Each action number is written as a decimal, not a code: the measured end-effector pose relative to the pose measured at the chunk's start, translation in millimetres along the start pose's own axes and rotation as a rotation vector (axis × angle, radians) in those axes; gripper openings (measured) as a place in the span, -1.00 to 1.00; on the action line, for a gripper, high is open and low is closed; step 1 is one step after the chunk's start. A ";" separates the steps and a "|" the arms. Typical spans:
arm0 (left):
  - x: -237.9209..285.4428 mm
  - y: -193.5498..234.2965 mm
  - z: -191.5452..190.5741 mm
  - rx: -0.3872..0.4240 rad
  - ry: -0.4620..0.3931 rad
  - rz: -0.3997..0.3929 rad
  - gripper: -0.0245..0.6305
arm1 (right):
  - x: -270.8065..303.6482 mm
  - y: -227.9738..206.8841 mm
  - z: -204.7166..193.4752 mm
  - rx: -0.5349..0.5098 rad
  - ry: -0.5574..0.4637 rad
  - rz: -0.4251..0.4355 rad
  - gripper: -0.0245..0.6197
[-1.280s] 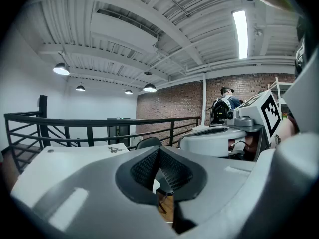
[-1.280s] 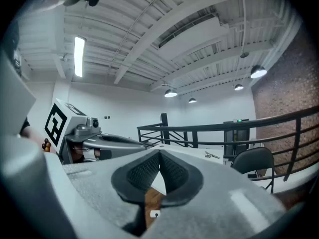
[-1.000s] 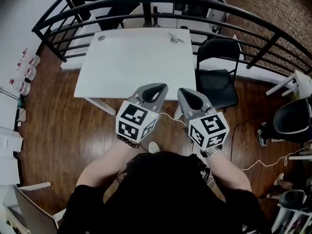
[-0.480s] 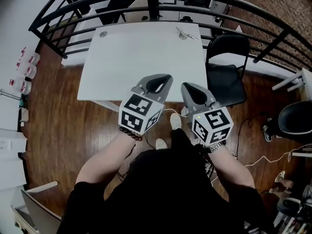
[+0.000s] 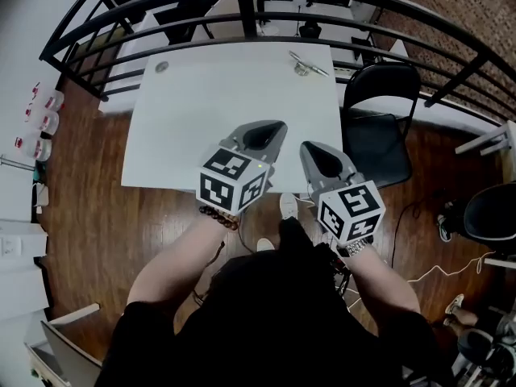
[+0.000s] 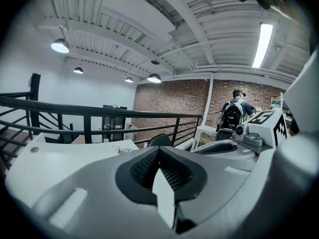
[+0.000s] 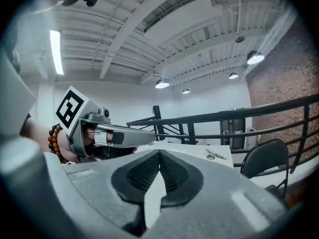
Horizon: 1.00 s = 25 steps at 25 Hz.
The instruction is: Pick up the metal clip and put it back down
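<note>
Metal clip (image 5: 304, 64) lies on the white desk (image 5: 201, 111) at its far right corner, close to the edge by the black railing (image 5: 339, 6). Left gripper (image 5: 264, 134) and right gripper (image 5: 316, 153) are held side by side near the desk's front edge, well apart from the clip, both pointing toward the far side. Left gripper's fingers (image 6: 144, 168) are together with nothing between them. Right gripper's fingers (image 7: 174, 176) are likewise together and empty. A black chair (image 5: 375, 127) stands at the desk's right side. A small round object (image 5: 162, 67) sits at the far left corner.
</note>
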State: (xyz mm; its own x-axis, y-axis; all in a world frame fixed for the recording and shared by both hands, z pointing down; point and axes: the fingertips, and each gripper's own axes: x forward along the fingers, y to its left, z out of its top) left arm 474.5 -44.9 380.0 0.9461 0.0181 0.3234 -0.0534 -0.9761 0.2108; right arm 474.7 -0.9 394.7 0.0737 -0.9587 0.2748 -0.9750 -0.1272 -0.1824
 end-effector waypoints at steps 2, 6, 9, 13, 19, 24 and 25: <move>21.4 9.6 1.8 -0.038 0.015 -0.008 -0.88 | 10.2 -16.7 0.8 0.002 0.008 -0.003 -0.95; 67.5 35.5 5.4 -0.122 0.045 -0.018 -0.88 | 34.6 -50.7 2.7 0.002 0.035 -0.009 -0.95; 107.6 57.6 4.5 -0.201 0.064 -0.019 -0.88 | 52.8 -81.9 -0.1 0.006 0.062 -0.015 -0.95; 155.1 88.2 -3.6 -0.354 0.083 -0.014 -0.88 | 73.5 -117.1 -6.1 0.029 0.101 -0.018 -0.95; 208.5 136.8 -21.8 -0.540 0.108 0.009 -0.88 | 106.8 -153.4 -11.4 0.072 0.128 -0.030 -0.95; 251.2 161.9 -40.4 -0.727 0.123 0.005 -0.88 | 126.4 -180.5 -16.6 0.106 0.145 -0.040 -0.95; 258.7 167.6 -43.1 -0.760 0.120 0.009 -0.88 | 129.3 -185.1 -18.9 0.113 0.149 -0.042 -0.95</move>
State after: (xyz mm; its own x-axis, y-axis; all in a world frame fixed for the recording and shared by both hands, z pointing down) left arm 696.5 -194.5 538.7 0.9056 0.0768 0.4172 -0.3070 -0.5601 0.7694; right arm 660.7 -96.5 481.8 0.0739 -0.9046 0.4197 -0.9414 -0.2022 -0.2700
